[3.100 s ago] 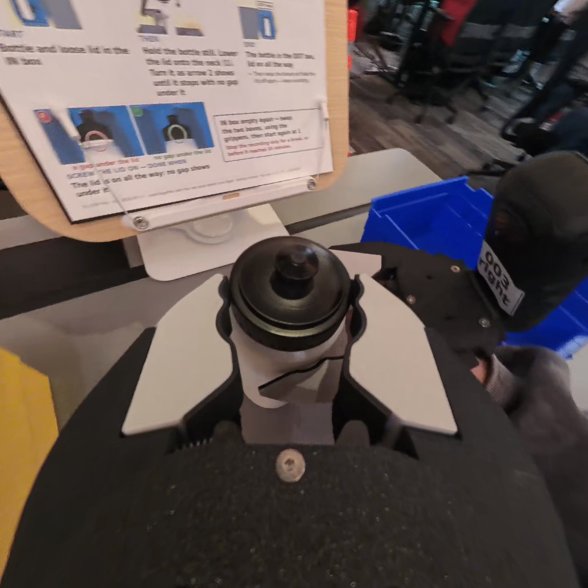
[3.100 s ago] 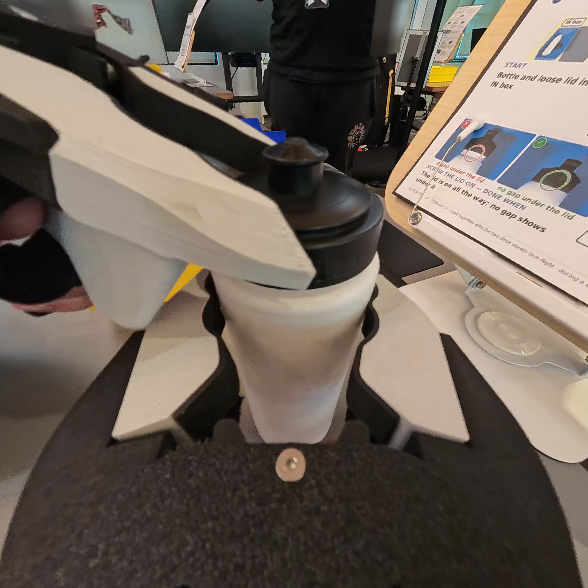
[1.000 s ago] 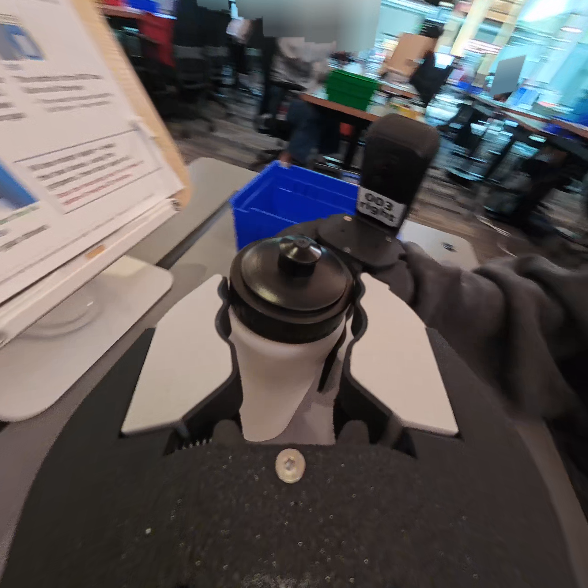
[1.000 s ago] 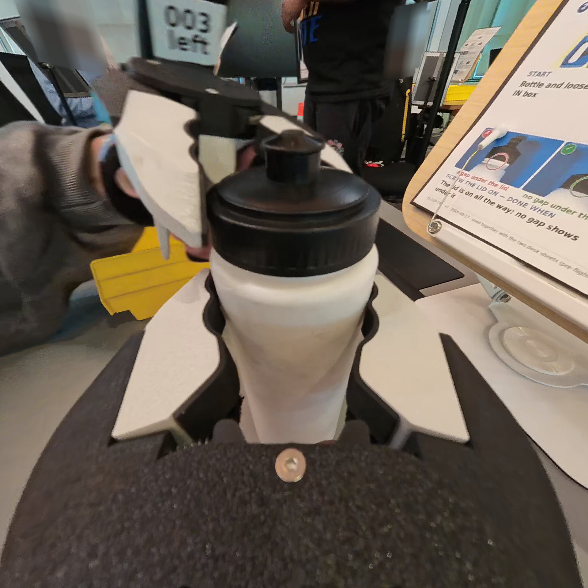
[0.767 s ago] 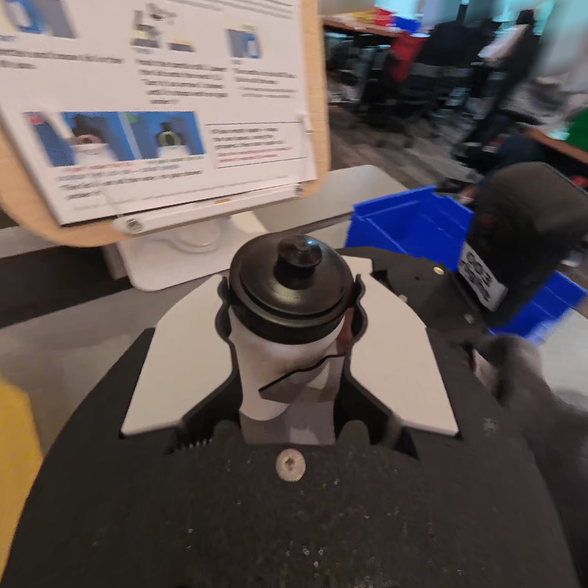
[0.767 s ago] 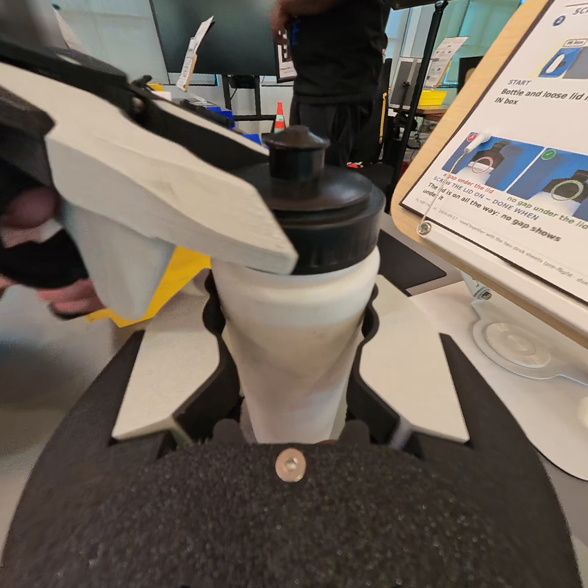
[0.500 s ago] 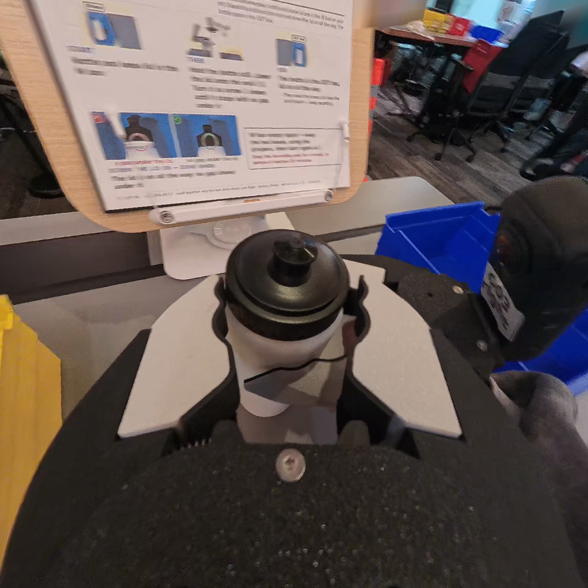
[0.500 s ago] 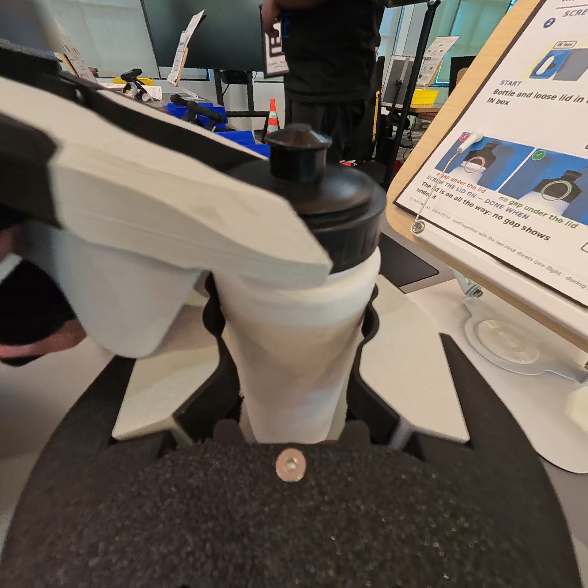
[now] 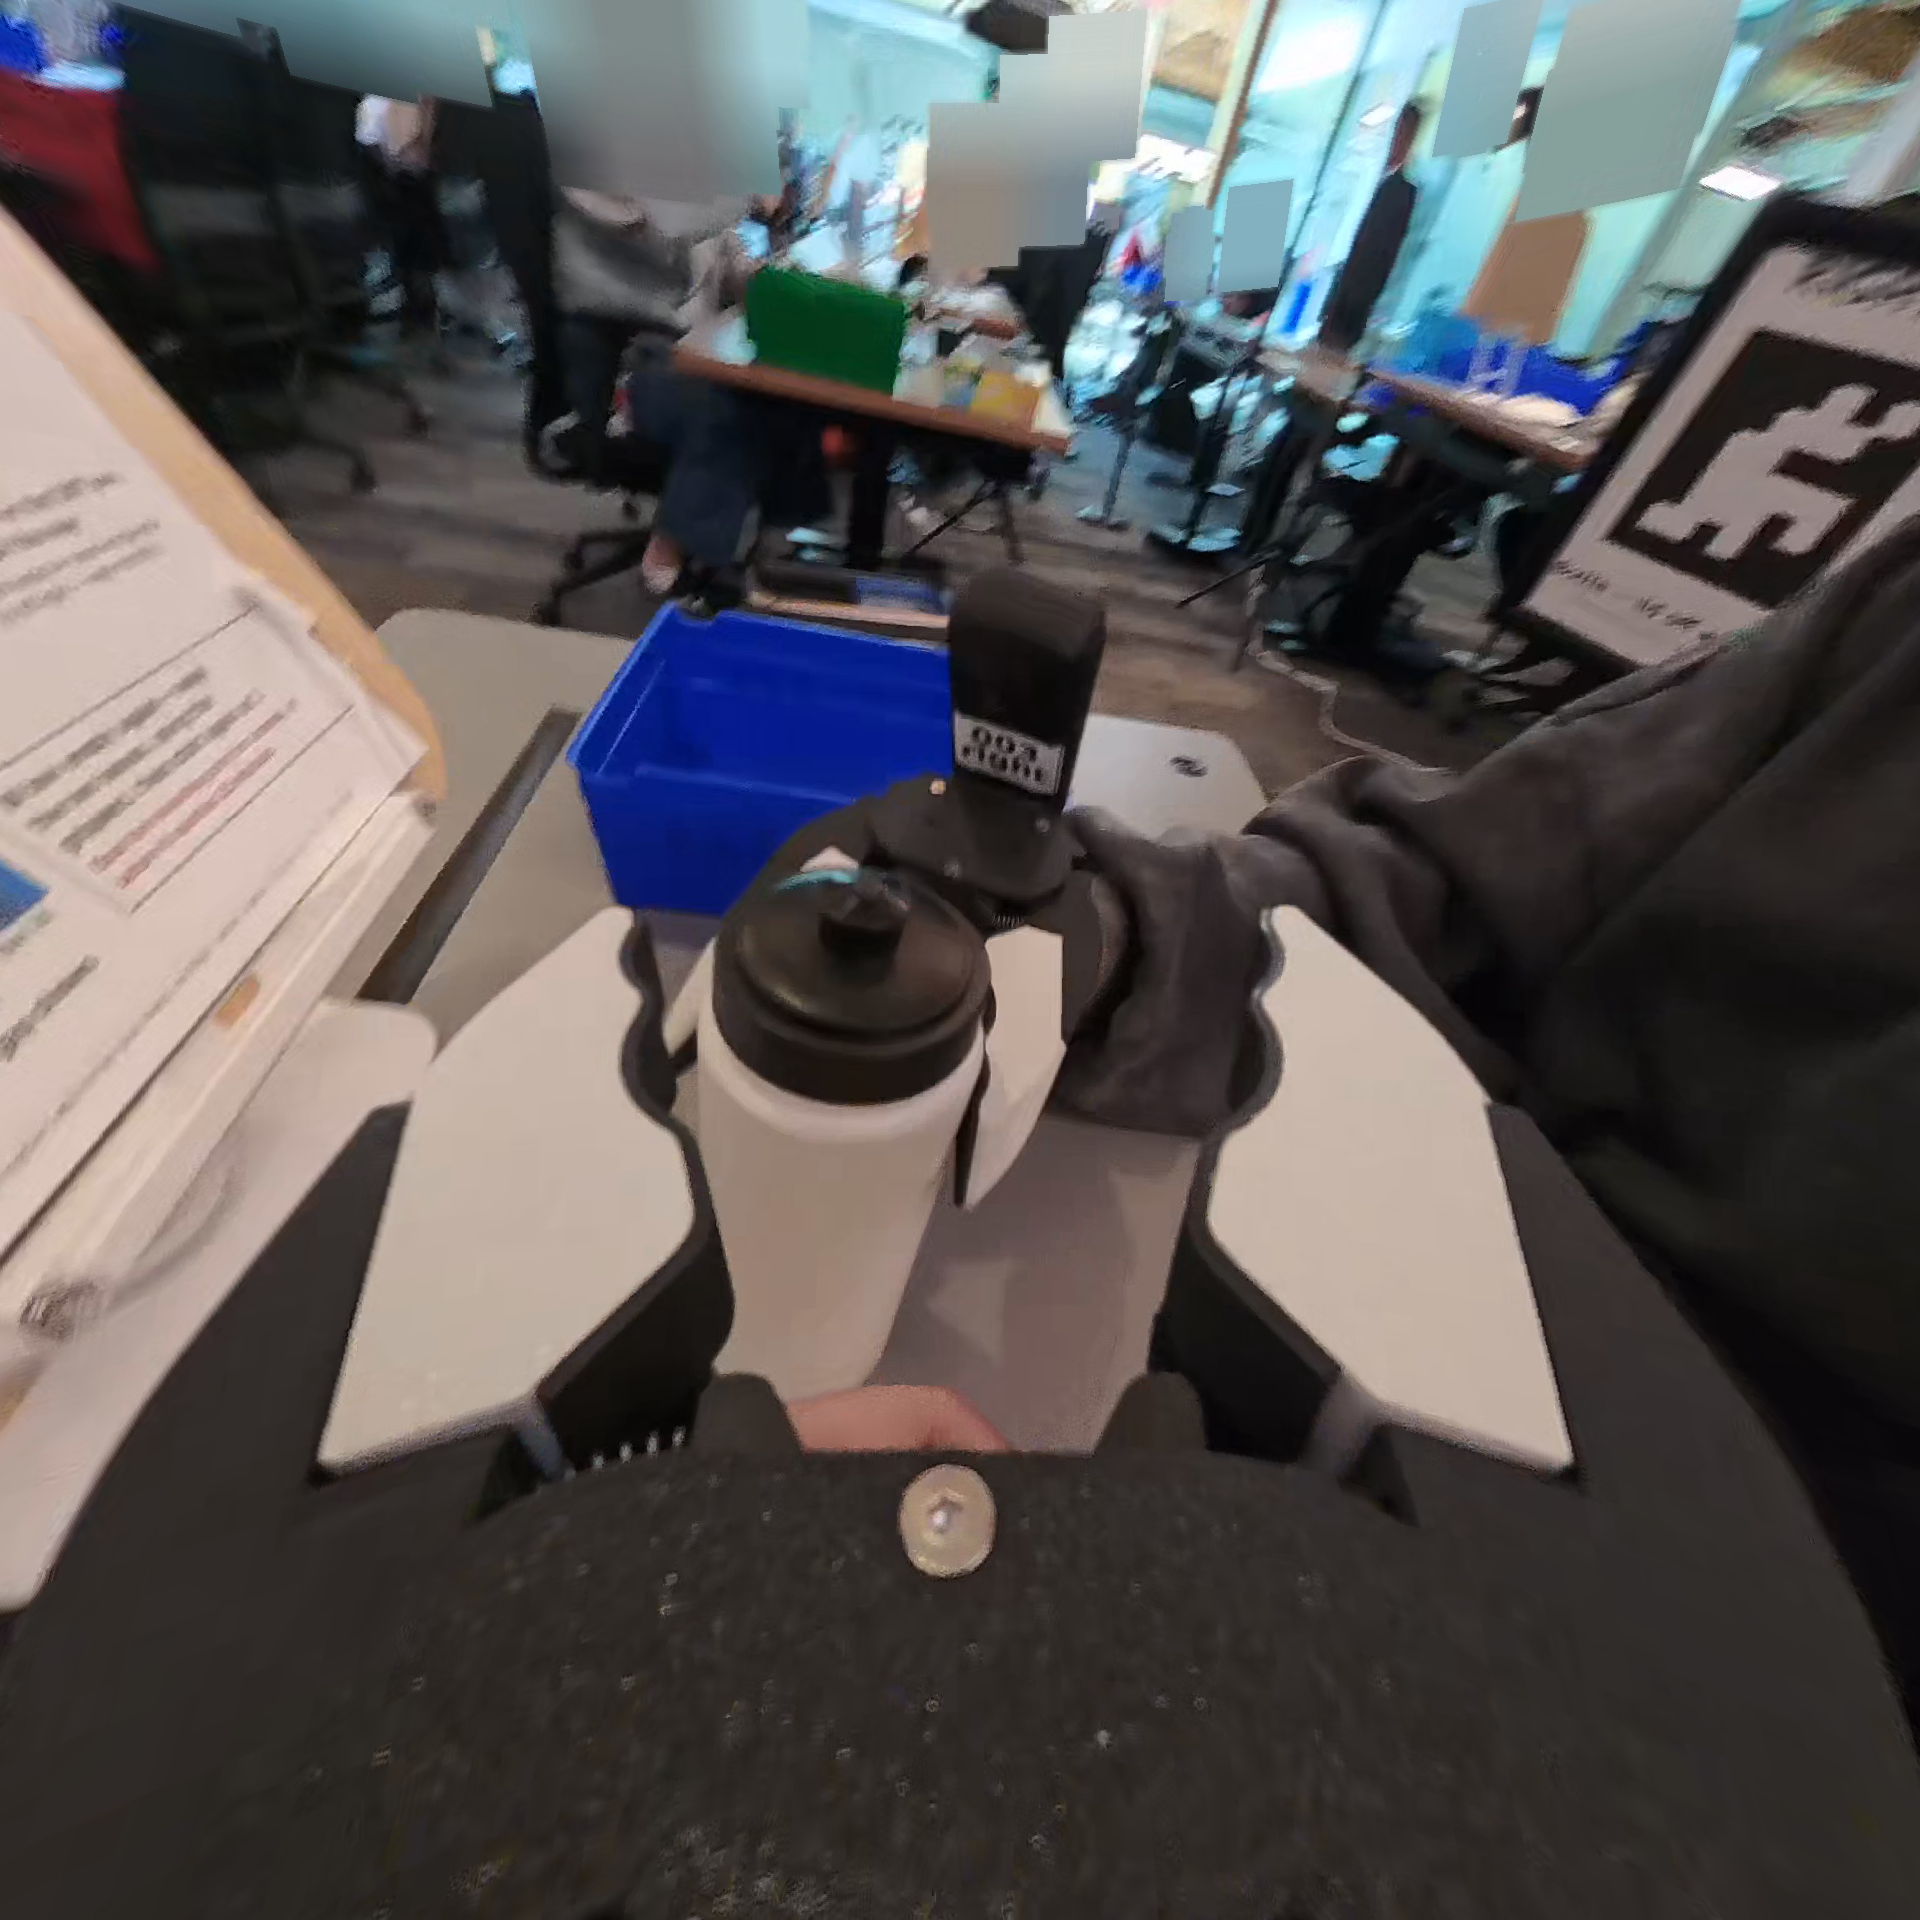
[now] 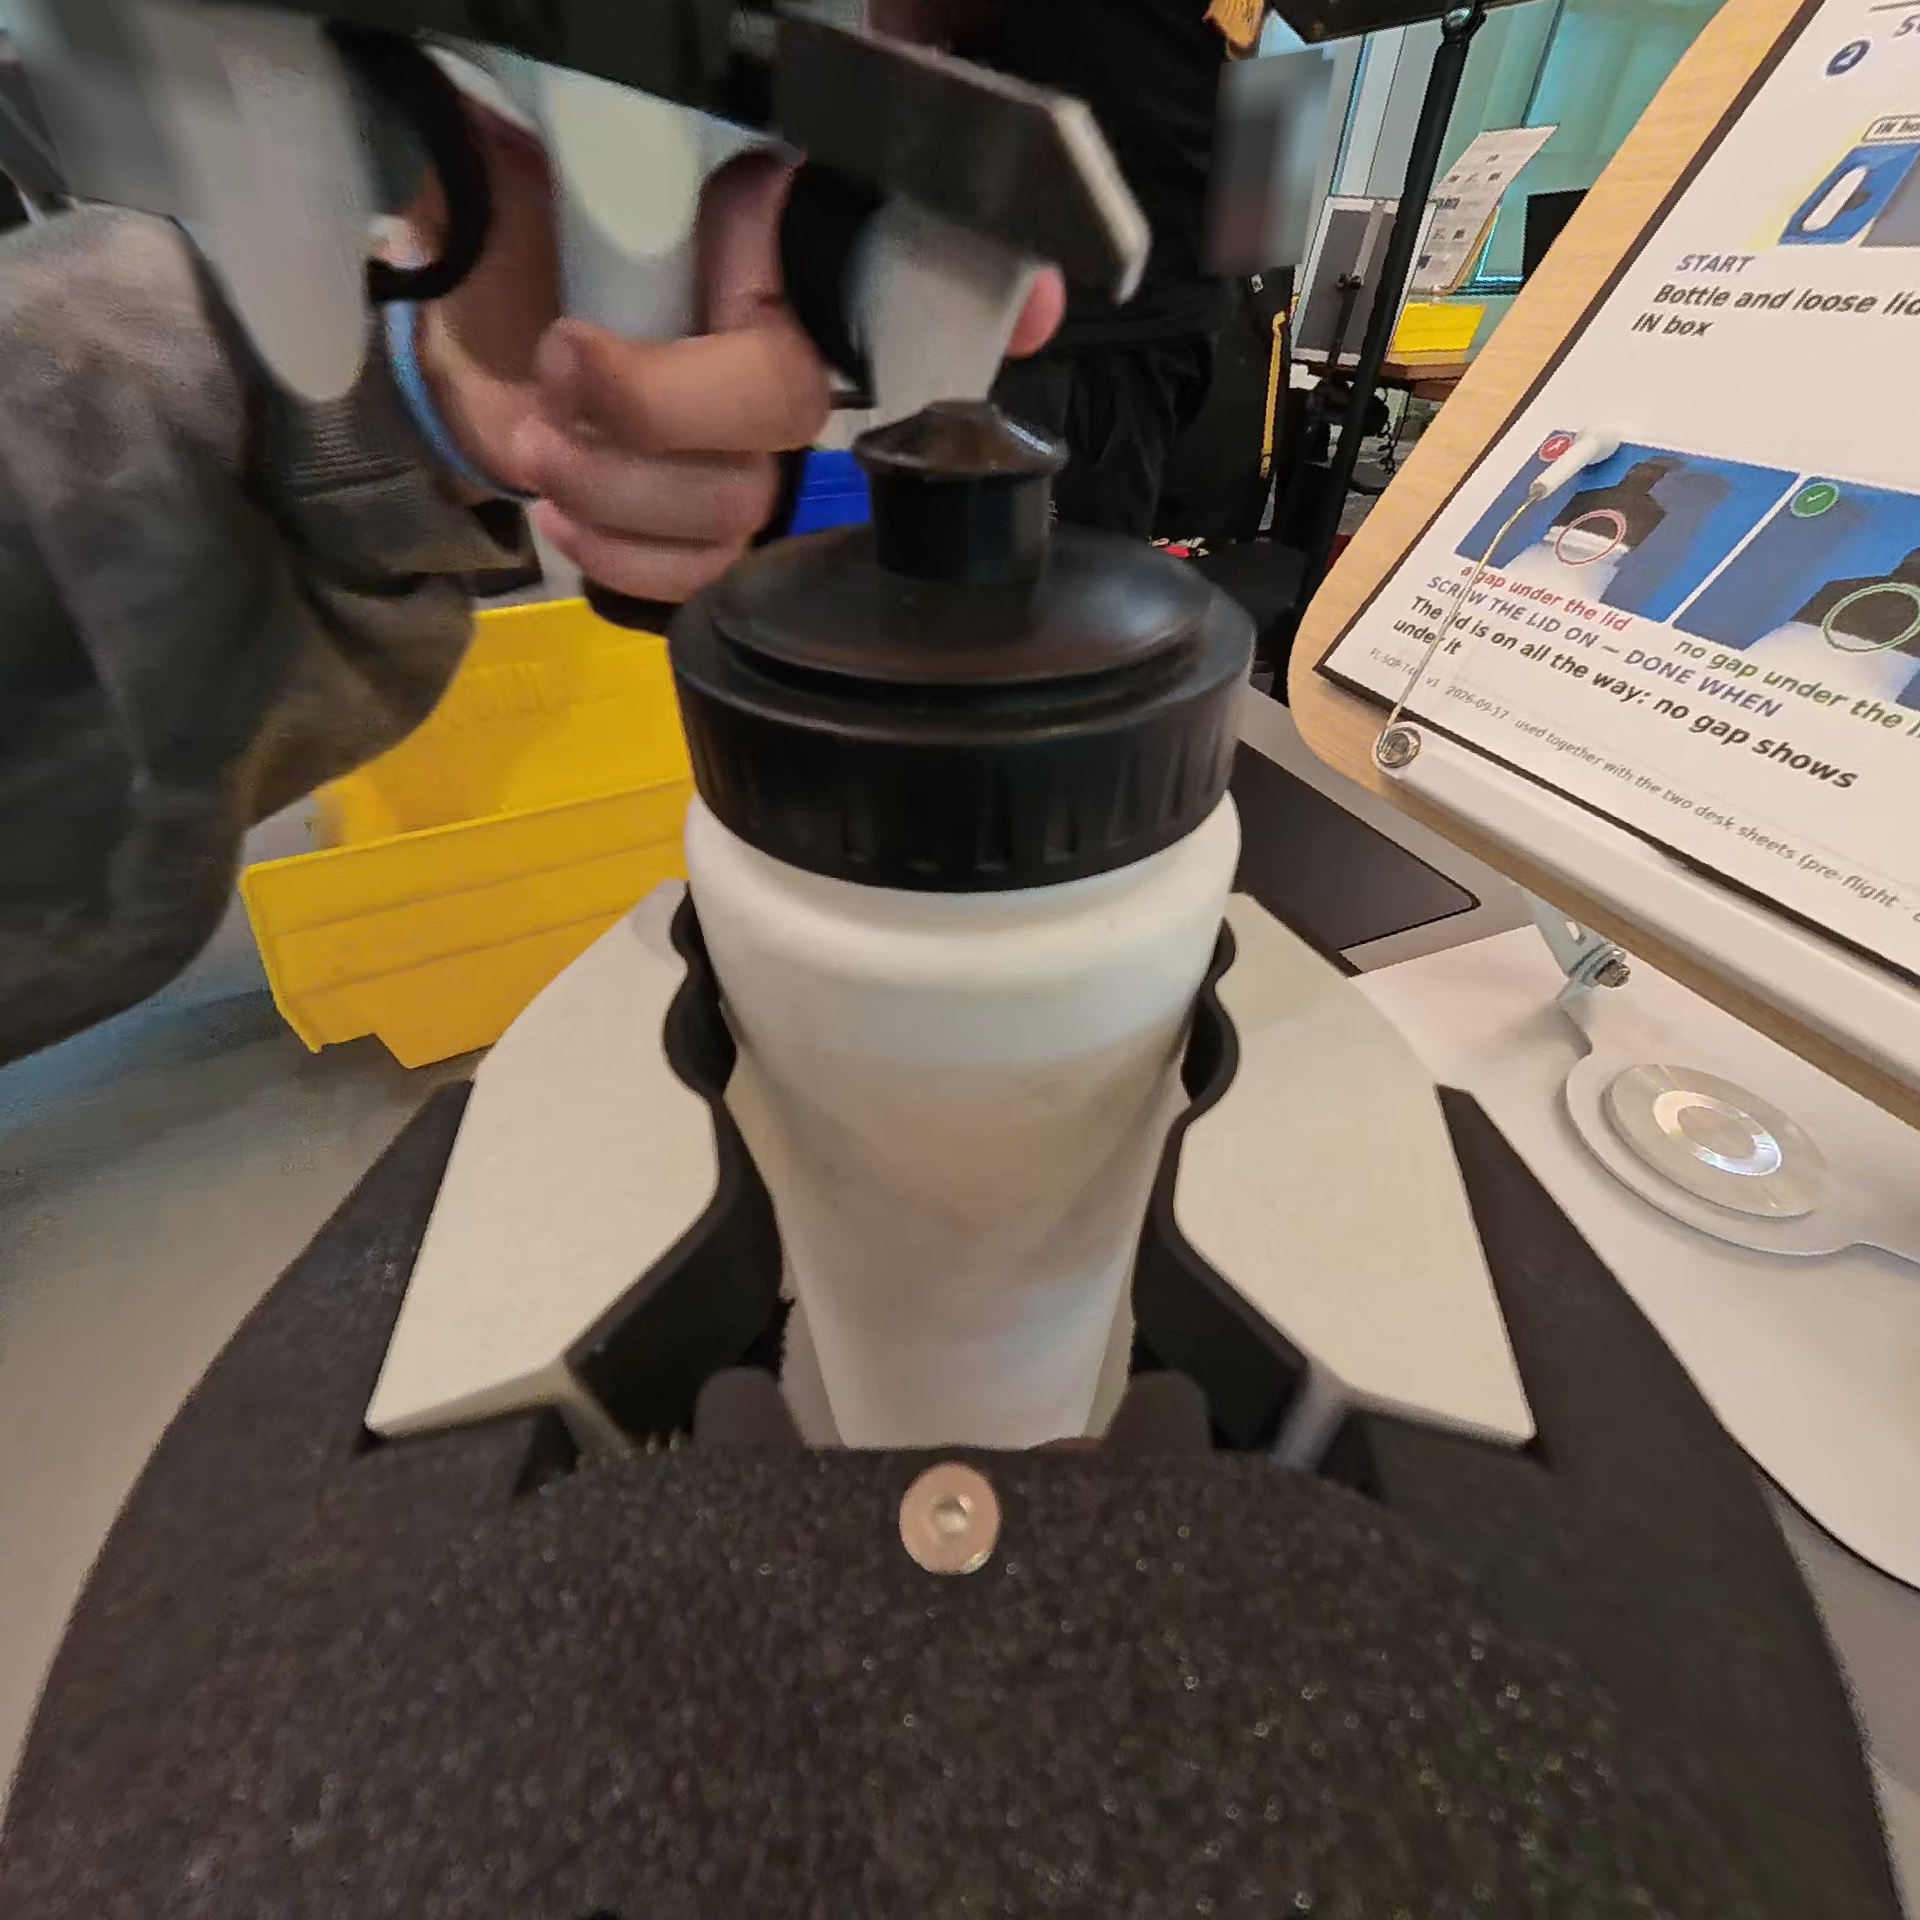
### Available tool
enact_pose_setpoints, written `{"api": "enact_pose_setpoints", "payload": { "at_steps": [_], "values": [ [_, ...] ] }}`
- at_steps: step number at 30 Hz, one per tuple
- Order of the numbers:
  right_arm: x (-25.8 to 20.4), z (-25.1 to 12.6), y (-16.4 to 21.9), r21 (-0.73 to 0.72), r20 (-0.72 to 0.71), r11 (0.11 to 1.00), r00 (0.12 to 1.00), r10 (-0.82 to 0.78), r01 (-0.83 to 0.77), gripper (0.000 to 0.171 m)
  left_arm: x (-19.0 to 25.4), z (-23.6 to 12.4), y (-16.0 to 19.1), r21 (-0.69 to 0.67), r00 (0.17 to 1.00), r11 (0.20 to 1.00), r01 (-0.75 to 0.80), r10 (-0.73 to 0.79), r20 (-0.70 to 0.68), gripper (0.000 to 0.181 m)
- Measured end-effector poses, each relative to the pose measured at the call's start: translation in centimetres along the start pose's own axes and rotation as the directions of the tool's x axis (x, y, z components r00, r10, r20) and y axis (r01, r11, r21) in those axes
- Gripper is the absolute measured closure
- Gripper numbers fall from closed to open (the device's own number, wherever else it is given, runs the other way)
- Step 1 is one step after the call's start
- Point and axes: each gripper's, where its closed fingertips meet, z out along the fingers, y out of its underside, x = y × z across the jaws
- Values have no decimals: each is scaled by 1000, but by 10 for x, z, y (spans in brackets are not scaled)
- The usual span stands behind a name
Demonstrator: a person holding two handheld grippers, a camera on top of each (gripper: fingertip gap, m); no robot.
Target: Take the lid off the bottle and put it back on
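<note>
The right tongs [image 10: 951, 1091] are clamped on the white bottle [image 10: 961, 1060], whose black lid [image 10: 961, 727] sits screwed on, while the left tongs [image 9: 951, 1091] stand apart around the bottle, lid untouched, blue bin [image 9: 748, 758] behind

Bright, even indoor light; soft shadows. Strong wide-angle bending at edges. Background room blurred in left view; hand [image 10: 665, 436] motion-blurred in right view.
</note>
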Motion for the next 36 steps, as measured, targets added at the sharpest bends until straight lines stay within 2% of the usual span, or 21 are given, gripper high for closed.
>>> {"api": "enact_pose_setpoints", "payload": {
  "at_steps": [2,5,8,11,13,16,21,27,31,36],
  "values": [
    [0,0,0,3,0,1000,1000,5,-5,84,-3,6,6,-21,994,1000,0,-3,-110,75],
    [0,0,0,4,0,1000,1000,12,-12,84,-17,19,30,-68,982,997,-38,25,-188,75],
    [1,0,0,3,2,1000,1000,20,-20,84,-23,28,32,-30,963,1000,11,-19,-268,78],
    [1,1,0,4,2,1000,1000,26,-26,84,-27,35,33,8,952,1000,1,1,-307,91],
    [1,1,1,1,4,1000,1000,27,-27,84,-23,37,35,36,939,999,-22,33,-342,112],
    [1,1,1,-1,4,1000,1000,28,-28,84,-25,38,33,69,949,996,-48,67,-308,116],
    [2,2,0,7,-8,1000,1000,29,-29,84,-28,38,33,74,989,996,-40,50,-140,116],
    [3,2,1,2,-24,1000,999,24,-24,84,-31,37,33,83,981,996,17,-32,189,116],
    [2,2,1,3,-32,1000,999,21,-21,84,-33,36,33,151,877,986,71,-134,461,117],
    [2,2,1,-6,-40,1000,999,17,-17,84,-36,33,32,207,650,976,63,-198,734,116]
  ]
}}
